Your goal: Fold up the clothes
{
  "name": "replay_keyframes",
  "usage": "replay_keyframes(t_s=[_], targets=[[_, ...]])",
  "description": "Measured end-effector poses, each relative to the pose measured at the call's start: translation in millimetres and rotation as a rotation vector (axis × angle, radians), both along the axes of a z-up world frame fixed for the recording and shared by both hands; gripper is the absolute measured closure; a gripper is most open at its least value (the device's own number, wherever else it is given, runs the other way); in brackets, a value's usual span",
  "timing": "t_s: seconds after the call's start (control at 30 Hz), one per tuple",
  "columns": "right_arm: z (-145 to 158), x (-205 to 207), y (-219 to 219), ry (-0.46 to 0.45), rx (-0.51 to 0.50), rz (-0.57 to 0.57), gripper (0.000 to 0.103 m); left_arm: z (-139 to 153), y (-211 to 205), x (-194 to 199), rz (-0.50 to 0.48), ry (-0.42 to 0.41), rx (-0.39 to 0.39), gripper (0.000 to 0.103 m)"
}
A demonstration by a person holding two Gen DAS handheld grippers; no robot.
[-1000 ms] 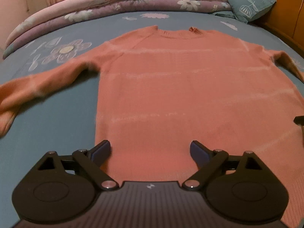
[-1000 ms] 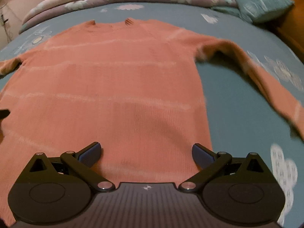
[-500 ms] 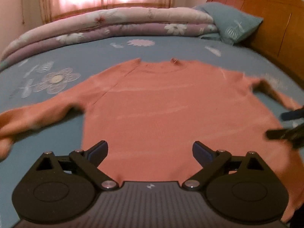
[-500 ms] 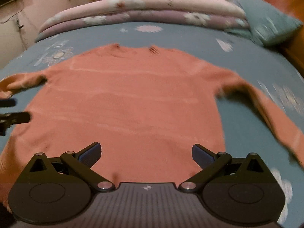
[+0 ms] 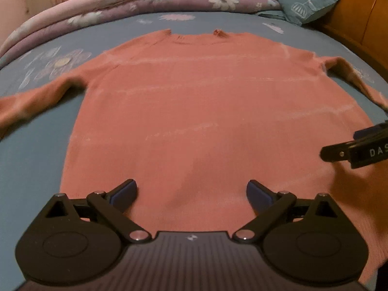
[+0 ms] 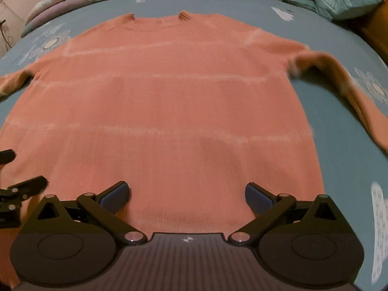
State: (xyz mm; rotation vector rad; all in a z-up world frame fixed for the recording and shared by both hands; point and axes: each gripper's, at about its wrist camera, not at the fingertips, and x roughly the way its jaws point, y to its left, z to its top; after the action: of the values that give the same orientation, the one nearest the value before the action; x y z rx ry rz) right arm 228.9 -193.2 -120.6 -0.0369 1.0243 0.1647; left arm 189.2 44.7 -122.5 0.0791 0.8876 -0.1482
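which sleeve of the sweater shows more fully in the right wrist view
The sleeve on the picture's right: it runs out across the blue sheet to the frame edge. The other sleeve shows only a short stub at the left edge.

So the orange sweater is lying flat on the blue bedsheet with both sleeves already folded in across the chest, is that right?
Not quite. The orange sweater does lie flat on the blue bedsheet, but both sleeves are spread out to the sides, not folded in. The right wrist view shows one sleeve stretched out over the sheet; the left wrist view shows the other.

The sweater (image 5: 194, 111) lies flat on the bed (image 5: 31, 150), sleeves spread to either side. Behind its collar sits a rolled quilt (image 5: 145, 2), a pillow (image 5: 303, 2) to its right.
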Motion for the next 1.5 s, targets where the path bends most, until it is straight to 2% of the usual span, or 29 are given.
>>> replay_keyframes(t_s=[0.3, 0.4, 0.47, 0.53, 0.6, 0.67, 0.77, 0.87, 0.93, 1.0, 1.17, 1.2, 1.3, 1.37, 1.43, 1.5], targets=[[3.0, -79.2, 4.9, -0.032, -0.071, -0.005, 0.000, 4.2, 0.2, -57.4, 0.043, 0.032, 0.022, 0.004], [5.4, -92.8, -1.0, -0.028, -0.041, -0.029, 0.000, 11.1, -3.3, -63.9, 0.034, 0.059, 0.039, 0.004], [10.2, -95.9, -2.4, -0.009, -0.059, -0.002, 0.000, 20.8, -3.8, -65.8, 0.021, 0.068, 0.003, 0.004], [20.3, -103.3, -6.5, -0.029, -0.034, -0.017, 0.000, 34.3, -3.9, -66.6, 0.000, 0.004, -0.054, 0.004], [31.2, -107.4, -16.4, -0.037, 0.064, -0.047, 0.000, 44.3, -10.2, -59.1, -0.020, -0.071, -0.055, 0.004], [40.3, -108.9, -26.1, -0.025, 0.157, -0.075, 0.000, 42.4, -18.8, -43.7, -0.054, -0.123, -0.041, 0.003], [47.1, -115.0, -35.7, -0.007, 0.178, -0.115, 0.000, 23.9, -25.1, -15.0, -0.020, -0.065, -0.042, 0.004], [52.9, -130.8, -44.7, -0.036, 0.172, -0.115, 0.000, 4.9, -21.8, -7.3, 0.035, 0.024, -0.116, 0.004], [53.9, -137.5, -51.9, -0.055, 0.168, -0.128, 0.000, 3.4, -29.4, -23.2, 0.021, 0.008, -0.069, 0.003], [51.2, -139.1, -61.5, -0.065, 0.172, -0.152, 0.000, 0.2, -44.4, -43.1, -0.026, 0.026, 0.013, 0.001], [41.8, -136.0, -80.5, -0.031, 0.245, -0.216, 0.000, 6.7, -57.6, -74.4, -0.111, 0.074, 0.025, 0.001], [39.8, -135.4, -83.3, -0.020, 0.264, -0.226, 0.000, 9.9, -60.2, -76.4, -0.130, 0.071, 0.032, 0.001], [38.8, -137.0, -87.2, -0.018, 0.303, -0.219, 0.000, 20.3, -68.2, -72.6, -0.131, -0.020, 0.060, 0.001], [41.5, -139.5, -86.4, -0.031, 0.296, -0.210, 0.000, 23.3, -75.4, -63.2, -0.121, -0.056, 0.080, 0.001], [45.2, -143.8, -87.2, -0.049, 0.284, -0.206, 0.000, 15.3, -81.7, -49.0, -0.100, -0.005, 0.047, 0.001], [49.0, -148.5, -90.8, -0.059, 0.271, -0.211, 0.000, 2.9, -88.2, -43.2, -0.075, 0.081, -0.003, 0.001]])
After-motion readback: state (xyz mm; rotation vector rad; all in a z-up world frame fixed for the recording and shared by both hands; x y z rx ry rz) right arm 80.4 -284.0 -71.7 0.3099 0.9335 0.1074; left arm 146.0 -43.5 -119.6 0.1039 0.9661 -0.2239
